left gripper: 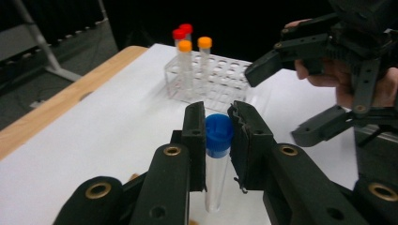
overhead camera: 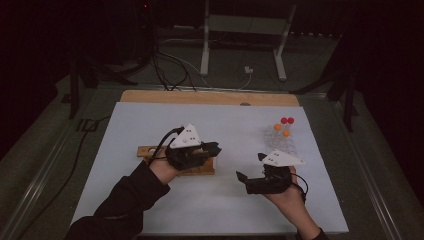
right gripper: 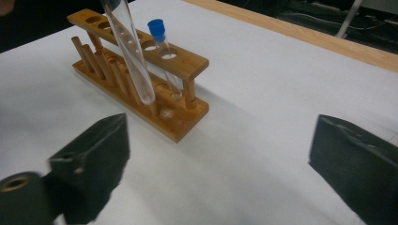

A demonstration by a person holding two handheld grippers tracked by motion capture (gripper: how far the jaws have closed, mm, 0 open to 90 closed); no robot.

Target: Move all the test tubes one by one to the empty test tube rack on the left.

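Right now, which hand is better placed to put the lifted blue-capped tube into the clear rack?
Left, probably. The left tongs are shut on the blue-capped tube, lifted clear of the wooden rack. The right tongs are open and empty, though nearer the clear rack.

No readable text or labels anywhere (tubes and racks unmarked)
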